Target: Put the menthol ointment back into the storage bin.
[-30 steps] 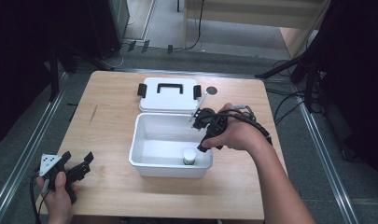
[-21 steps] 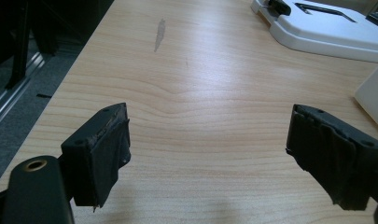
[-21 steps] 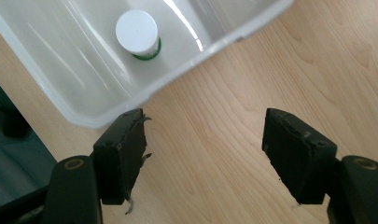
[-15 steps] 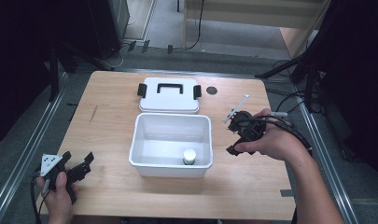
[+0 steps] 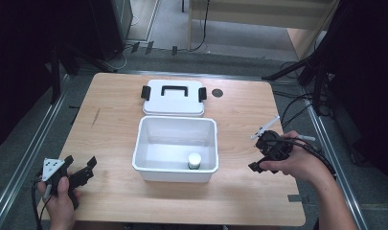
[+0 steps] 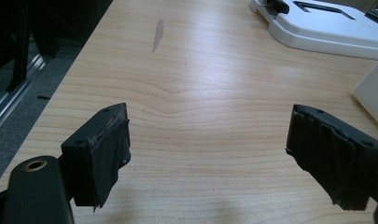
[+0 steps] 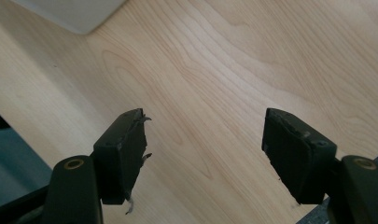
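Observation:
A white open box (image 5: 148,143) stands mid-table with a small white-capped jar (image 5: 194,160) upright at its near right inside. The box's white lid (image 5: 173,97), with a black handle and side latches, lies flat just behind it. My left gripper (image 5: 80,162) rests at the table's near left corner, open and holding nothing; its jaws spread wide over bare wood (image 6: 207,121). My right gripper (image 5: 258,152) hovers right of the box, open and holding nothing (image 7: 205,126). The lid (image 6: 326,25) and a box corner (image 6: 373,88) show in the left gripper view.
A small dark round spot (image 5: 217,92) marks the table right of the lid. A grey smear (image 6: 157,33) lies on the wood at the far left. Metal rails and cables run along the floor on both sides of the table.
My right gripper has drawn away from above the box's right rim, moving right and toward the near edge. The jar stays in the box. The left gripper has not moved.

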The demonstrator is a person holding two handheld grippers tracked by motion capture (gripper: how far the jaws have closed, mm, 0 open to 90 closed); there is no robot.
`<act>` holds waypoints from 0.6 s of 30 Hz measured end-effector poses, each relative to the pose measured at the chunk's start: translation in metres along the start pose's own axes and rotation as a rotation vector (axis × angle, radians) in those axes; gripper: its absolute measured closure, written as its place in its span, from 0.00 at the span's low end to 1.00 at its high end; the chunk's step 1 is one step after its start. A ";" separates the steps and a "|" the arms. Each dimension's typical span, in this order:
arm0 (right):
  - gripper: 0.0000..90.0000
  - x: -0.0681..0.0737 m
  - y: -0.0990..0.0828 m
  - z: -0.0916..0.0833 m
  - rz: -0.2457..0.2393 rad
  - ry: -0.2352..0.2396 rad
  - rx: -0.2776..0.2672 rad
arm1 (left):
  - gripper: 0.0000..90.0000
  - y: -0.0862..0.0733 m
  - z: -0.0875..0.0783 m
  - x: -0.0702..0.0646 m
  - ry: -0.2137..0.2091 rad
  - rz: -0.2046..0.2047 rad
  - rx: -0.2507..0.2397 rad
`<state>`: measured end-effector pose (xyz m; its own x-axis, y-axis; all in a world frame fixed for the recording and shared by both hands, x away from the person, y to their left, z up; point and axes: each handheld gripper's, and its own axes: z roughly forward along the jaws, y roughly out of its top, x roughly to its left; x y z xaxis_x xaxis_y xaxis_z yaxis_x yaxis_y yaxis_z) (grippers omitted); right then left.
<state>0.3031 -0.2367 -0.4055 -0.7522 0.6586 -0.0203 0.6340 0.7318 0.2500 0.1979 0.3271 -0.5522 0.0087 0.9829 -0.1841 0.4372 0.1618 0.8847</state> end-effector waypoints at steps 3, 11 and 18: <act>0.35 -0.006 -0.017 0.012 0.041 -0.008 -0.038 | 0.16 0.000 0.000 0.000 0.001 0.003 0.001; 0.35 -0.017 -0.054 0.034 0.157 -0.069 -0.188 | 0.16 0.000 0.000 0.000 0.004 0.005 0.003; 0.35 -0.020 -0.080 0.049 0.249 -0.110 -0.361 | 0.16 0.000 0.000 0.000 0.003 0.004 0.003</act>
<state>0.2765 -0.2998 -0.4729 -0.5490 0.8357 -0.0146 0.6754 0.4538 0.5813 0.1981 0.3269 -0.5522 0.0076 0.9838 -0.1791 0.4400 0.1576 0.8841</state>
